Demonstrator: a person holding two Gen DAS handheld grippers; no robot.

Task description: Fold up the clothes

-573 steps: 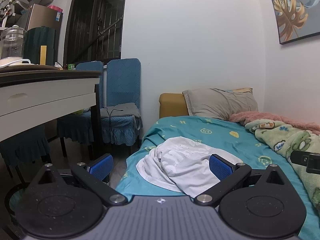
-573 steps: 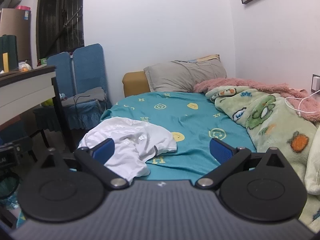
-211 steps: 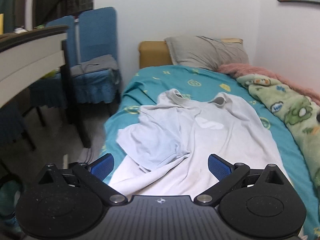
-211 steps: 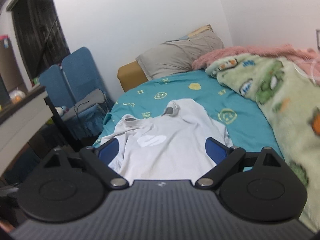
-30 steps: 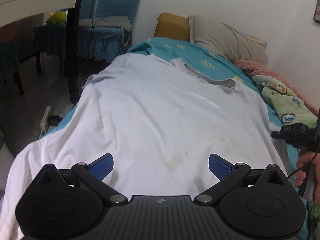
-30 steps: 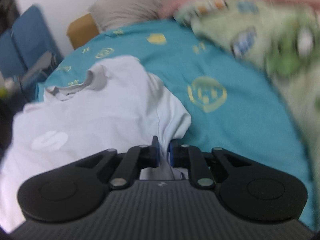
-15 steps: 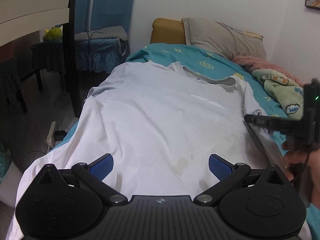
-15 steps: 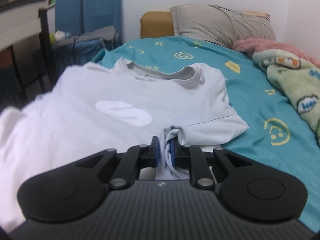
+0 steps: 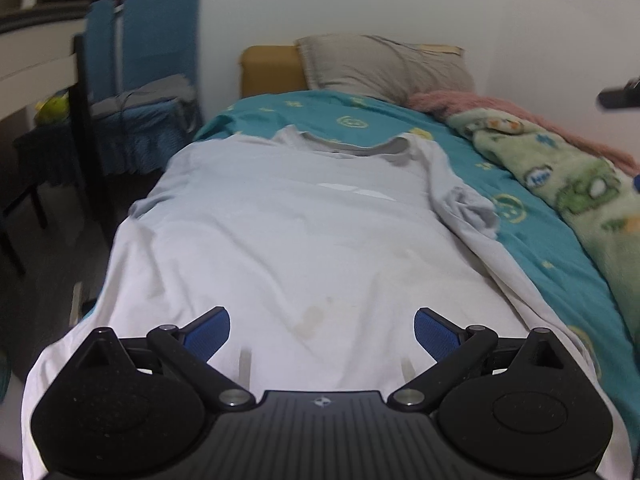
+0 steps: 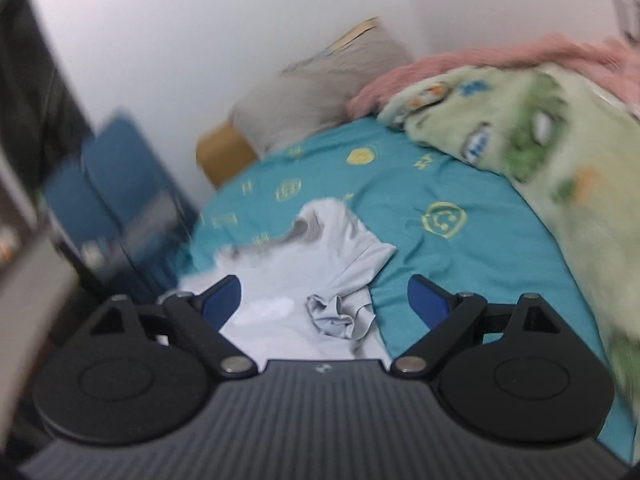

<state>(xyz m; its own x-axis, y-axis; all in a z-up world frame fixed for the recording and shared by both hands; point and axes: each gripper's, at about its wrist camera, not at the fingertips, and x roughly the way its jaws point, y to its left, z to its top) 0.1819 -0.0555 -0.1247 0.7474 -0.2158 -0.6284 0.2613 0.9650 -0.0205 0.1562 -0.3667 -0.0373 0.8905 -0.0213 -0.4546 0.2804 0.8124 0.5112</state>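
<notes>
White T-shirt lies spread face up along a bed, its grey-edged collar toward the pillow end and its hem hanging over the near edge. Its right sleeve sits bunched in loose folds beside the body of the shirt, resting on the teal sheet, which is printed with yellow smiley faces and letters. A faint yellowish stain marks the lower front of the shirt.

At the head of the bed a grey pillow leans on a mustard-coloured cushion against a white wall. A green cartoon-print blanket and a pink fuzzy blanket are heaped along the wall side. Blue-covered chairs stand beside the bed, next to a white desk edge; a picture corner shows high on the wall.

The left gripper hovers over the hem with its blue pads spread wide, nothing between them. The right gripper has just been opening; its jaws stand wide apart above the crumpled sleeve, pressing on nothing. The right wrist view is blurred.
</notes>
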